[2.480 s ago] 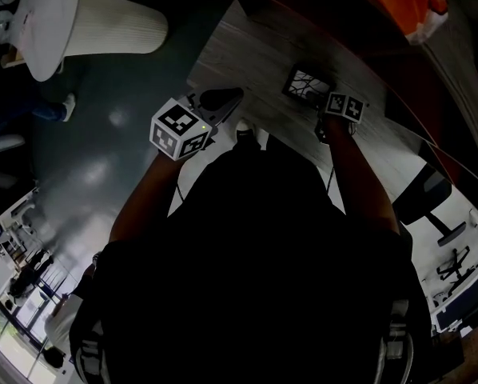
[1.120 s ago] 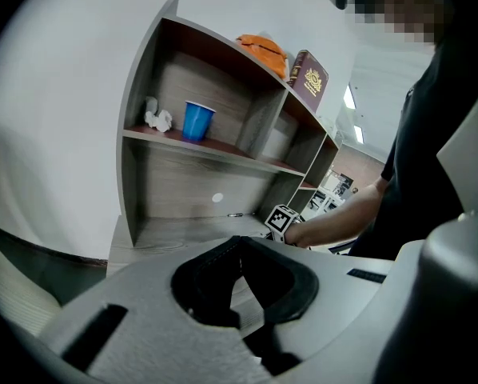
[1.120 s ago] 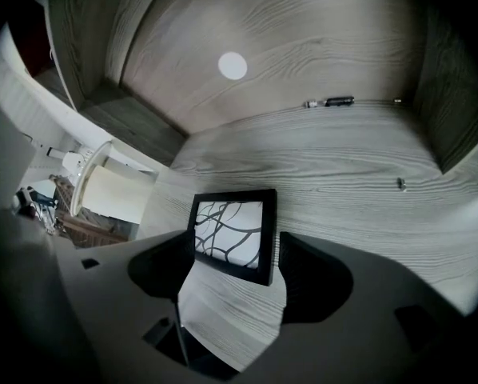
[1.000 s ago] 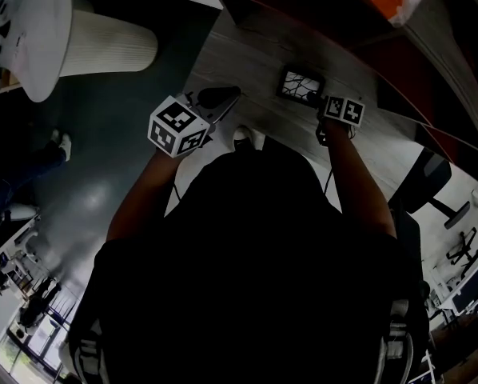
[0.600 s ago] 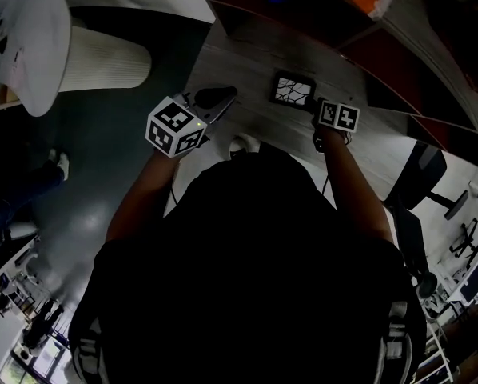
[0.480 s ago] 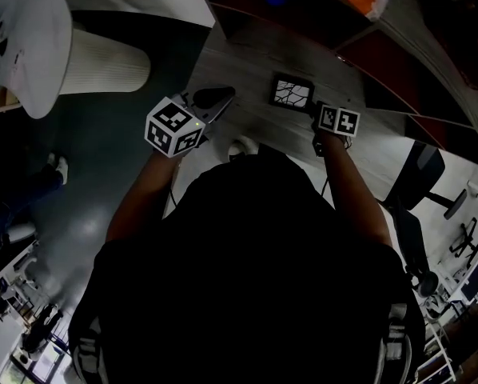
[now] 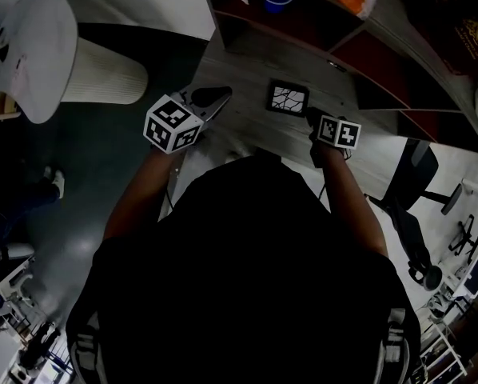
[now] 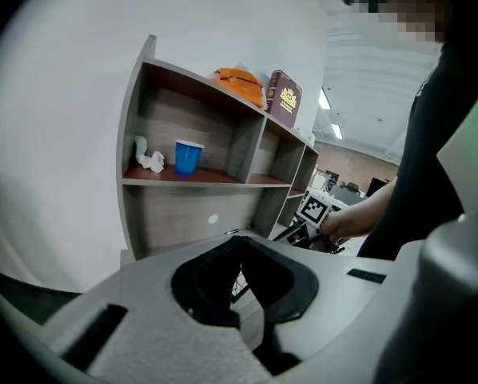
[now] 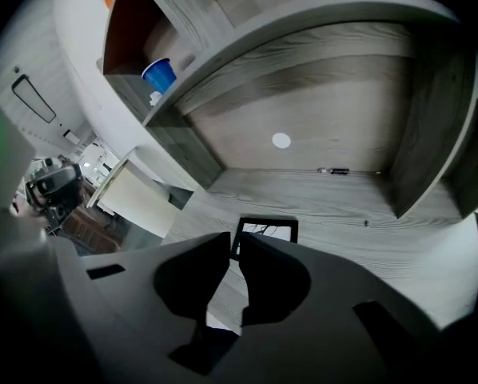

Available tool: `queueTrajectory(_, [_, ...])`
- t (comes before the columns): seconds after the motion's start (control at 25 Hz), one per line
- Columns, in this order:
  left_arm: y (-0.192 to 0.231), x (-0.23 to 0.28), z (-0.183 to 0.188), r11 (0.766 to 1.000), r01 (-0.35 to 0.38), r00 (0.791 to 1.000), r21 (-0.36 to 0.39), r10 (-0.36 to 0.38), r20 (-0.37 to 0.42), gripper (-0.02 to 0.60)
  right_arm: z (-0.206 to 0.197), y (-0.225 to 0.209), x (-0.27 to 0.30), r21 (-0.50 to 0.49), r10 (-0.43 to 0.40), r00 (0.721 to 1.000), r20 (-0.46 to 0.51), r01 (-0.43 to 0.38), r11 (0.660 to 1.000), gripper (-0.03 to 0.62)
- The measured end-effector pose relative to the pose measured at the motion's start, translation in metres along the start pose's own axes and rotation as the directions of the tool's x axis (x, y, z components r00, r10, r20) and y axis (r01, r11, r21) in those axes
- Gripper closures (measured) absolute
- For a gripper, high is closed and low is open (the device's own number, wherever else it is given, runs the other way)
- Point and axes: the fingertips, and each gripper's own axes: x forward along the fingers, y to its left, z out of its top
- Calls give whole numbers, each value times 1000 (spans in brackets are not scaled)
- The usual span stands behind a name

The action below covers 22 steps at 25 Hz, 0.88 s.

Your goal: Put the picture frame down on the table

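Right gripper [image 7: 312,118] backs up and away, jaws just closing almost together on nothing, picture frame [image 7: 288,97] left flat on the desk [image 7: 251,70] at its eleven o'clock, so placement looks done; left gripper [image 7: 211,97] jaws together, empty.

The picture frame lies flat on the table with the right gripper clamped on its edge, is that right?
No. The picture frame lies flat on the table, but the right gripper is off it: its jaws have just been closing with nothing between them. The right gripper view shows this.
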Motion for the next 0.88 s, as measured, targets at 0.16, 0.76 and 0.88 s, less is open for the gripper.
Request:
queueTrajectory(0.16, [2,-7,4,1000,1,1000,14,-2,12,565,13,19,-19,-18,16,999,51,-15,1000,558])
queueTrajectory(0.76, [3,-15,-4,1000,11,1000,25,-11,2,565,58,71,-76,-170,14,981,194,20,985,571])
queueTrajectory(0.88, [0,-13,-2,1000,14,1000,27,-14,3,565,58,70,-80,-167,18,979,202,16,986,572])
